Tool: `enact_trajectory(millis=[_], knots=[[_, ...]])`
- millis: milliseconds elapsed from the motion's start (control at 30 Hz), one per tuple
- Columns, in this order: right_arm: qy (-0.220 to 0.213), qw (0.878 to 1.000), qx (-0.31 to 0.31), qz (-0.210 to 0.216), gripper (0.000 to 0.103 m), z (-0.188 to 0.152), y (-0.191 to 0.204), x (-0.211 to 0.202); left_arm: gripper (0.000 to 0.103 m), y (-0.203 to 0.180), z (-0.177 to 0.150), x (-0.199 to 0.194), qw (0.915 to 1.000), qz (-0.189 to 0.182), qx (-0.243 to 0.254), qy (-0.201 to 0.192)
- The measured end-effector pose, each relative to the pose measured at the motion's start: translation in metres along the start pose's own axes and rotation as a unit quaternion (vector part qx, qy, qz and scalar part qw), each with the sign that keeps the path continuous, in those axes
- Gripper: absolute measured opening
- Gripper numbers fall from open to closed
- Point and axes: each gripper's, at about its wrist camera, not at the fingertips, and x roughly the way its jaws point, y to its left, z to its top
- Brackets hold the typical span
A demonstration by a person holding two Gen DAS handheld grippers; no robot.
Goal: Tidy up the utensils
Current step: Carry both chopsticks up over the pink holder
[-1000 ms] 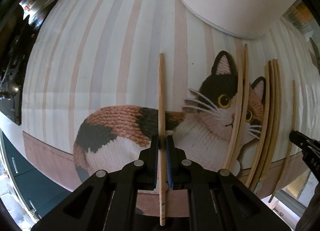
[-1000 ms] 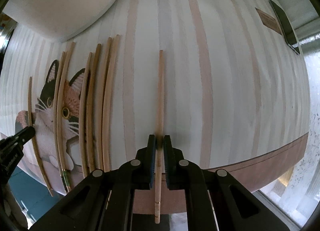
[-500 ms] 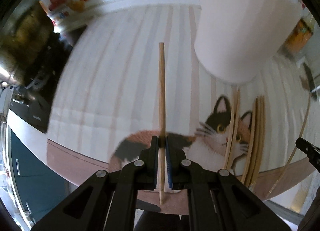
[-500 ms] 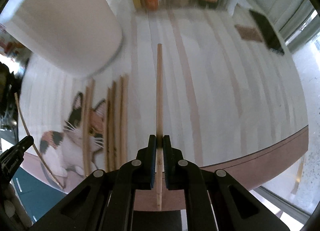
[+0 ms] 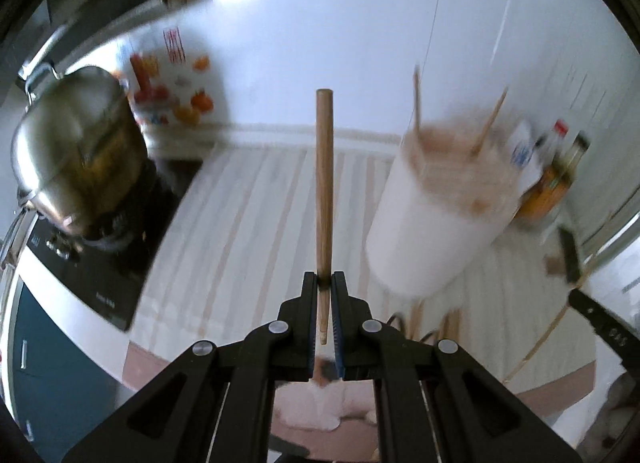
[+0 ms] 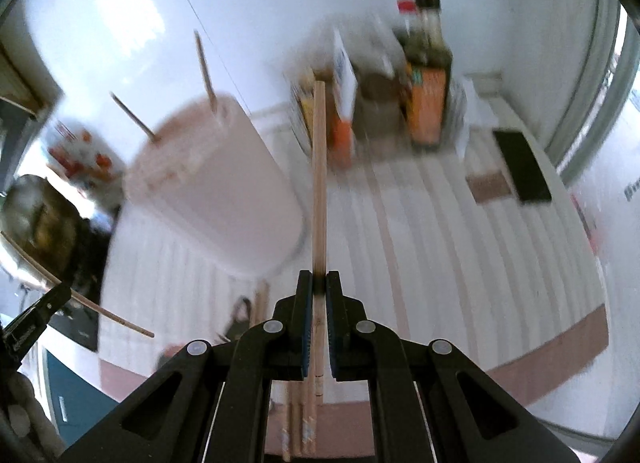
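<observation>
Chopsticks now ride lifted off the striped surface (image 5: pixel 256 199): my left gripper (image 5: pixel 325 287) pinches one chopstick (image 5: pixel 324 183), my right gripper (image 6: pixel 316 287) another (image 6: pixel 319 183). Both have tilted up since a second ago, facing the white holder cup (image 5: pixel 432 231) ahead, so insertion looks next. Kitchen pot (image 5: pixel 76 151) far left.

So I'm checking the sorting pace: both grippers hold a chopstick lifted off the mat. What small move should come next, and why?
Probably carry the left gripper, whose jaws are shut on its chopstick, right toward the white holder and lower it in. The holder stands open-topped to that side with two sticks already inside. The right gripper and its chopstick could follow.
</observation>
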Motion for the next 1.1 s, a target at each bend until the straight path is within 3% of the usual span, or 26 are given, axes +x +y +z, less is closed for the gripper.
enact_trajectory(millis=[333,500,800,1100], knots=[[-0.099,0.993,-0.01,0.062,0.007,0.083,0.042,-0.068,0.004,-0.007,0.081,-0.084,0.9944,-0.065,-0.008,-0.083],[-0.139,0.987,-0.011,0.078,0.007,0.127,0.061,-0.08,0.004,-0.018,0.114,-0.098,0.9908,-0.085,-0.009,-0.105],[-0.157,0.984,-0.018,0.084,0.007,0.184,0.089,-0.046,0.004,-0.043,0.161,-0.052,0.9906,-0.108,-0.016,-0.082],[-0.132,0.988,-0.021,0.08,0.007,0.207,0.1,0.025,0.004,-0.06,0.17,0.046,0.9937,-0.111,-0.016,0.007]])
